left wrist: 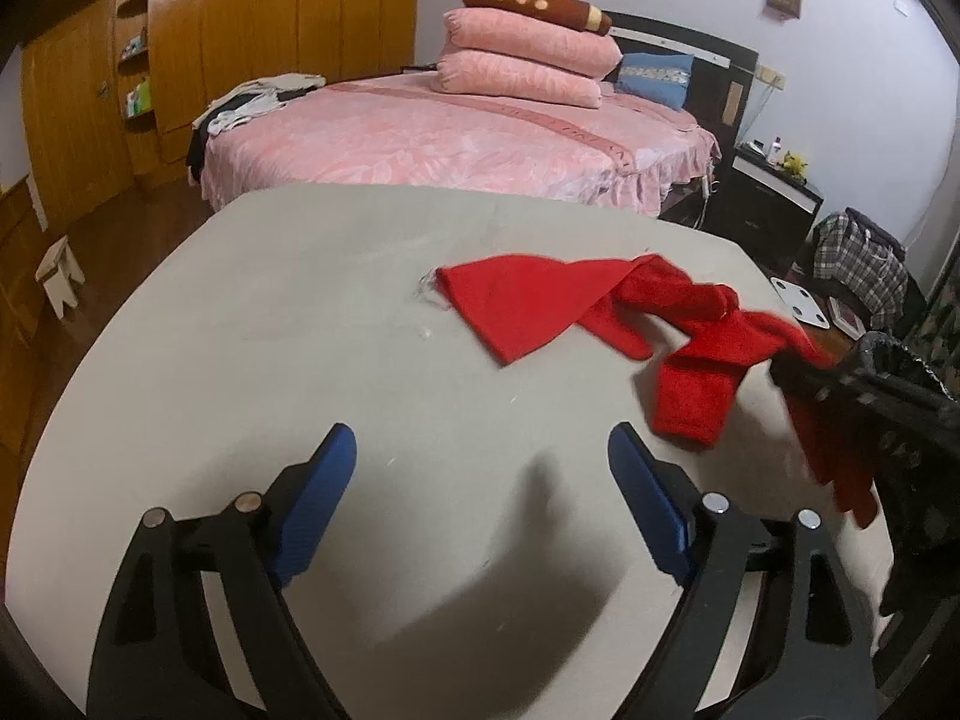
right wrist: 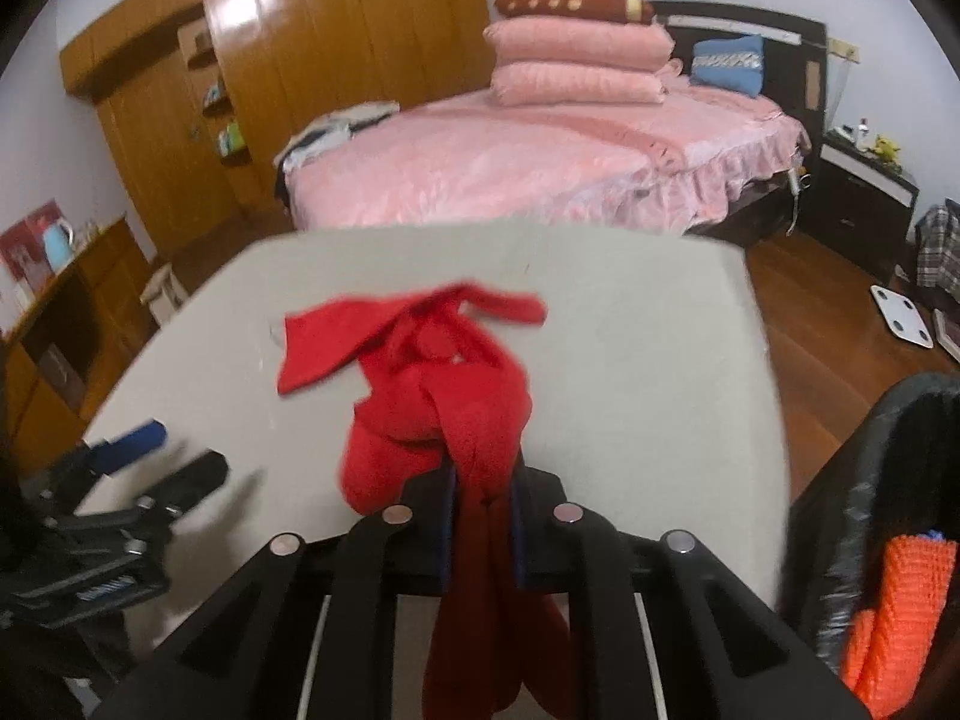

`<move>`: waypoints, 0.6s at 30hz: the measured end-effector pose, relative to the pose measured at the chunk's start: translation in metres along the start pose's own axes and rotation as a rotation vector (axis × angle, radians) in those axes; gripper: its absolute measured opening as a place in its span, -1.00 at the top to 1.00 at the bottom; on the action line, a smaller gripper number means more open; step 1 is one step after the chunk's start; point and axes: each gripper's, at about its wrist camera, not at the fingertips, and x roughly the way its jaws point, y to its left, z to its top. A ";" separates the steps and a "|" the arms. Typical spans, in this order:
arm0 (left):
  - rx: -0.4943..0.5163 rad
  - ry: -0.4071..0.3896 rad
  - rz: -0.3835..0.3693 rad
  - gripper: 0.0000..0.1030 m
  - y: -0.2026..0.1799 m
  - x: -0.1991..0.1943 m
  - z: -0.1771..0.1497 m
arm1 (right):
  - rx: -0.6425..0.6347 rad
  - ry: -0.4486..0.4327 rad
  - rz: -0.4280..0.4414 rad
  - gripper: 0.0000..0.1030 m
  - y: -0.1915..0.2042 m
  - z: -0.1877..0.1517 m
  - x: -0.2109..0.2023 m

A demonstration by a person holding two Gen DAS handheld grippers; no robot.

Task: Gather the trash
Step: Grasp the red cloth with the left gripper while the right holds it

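One red cloth (right wrist: 438, 396) was pinched in my right tool (right wrist: 483, 516), part trailing on the worktop (left wrist: 300, 312); my left tool (left wrist: 480, 480) hovered spread, the lined bin (right wrist: 852, 480) beside awaiting it.

Right hand-held gripper (right wrist: 483, 516) clamps red cloth (right wrist: 444, 396) over table (right wrist: 648, 360).

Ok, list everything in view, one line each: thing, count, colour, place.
soft red cloth: one, red, strung across the table, right end clamped in a claw
flat grey table: one, grey, foreground
black-lined trash bin: one, black, right of the table
orange knitted item: one, orange, inside the bin
pink-covered bed: one, pink, behind the table
wooden wardrobe: one, brown, left wall
left claw: open, over the table
right claw: shut on the cloth
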 end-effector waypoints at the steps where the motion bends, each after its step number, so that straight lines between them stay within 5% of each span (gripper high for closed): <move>1: 0.006 -0.006 -0.005 -0.60 -0.003 0.001 0.004 | 0.016 -0.019 0.000 0.73 -0.002 0.005 -0.006; 6: 0.037 -0.018 -0.021 -0.60 -0.020 0.016 0.024 | 0.051 -0.096 -0.062 0.73 -0.013 0.024 -0.026; 18: 0.091 0.047 -0.026 -0.60 -0.047 0.085 0.066 | 0.152 -0.065 -0.136 0.73 -0.039 0.037 0.011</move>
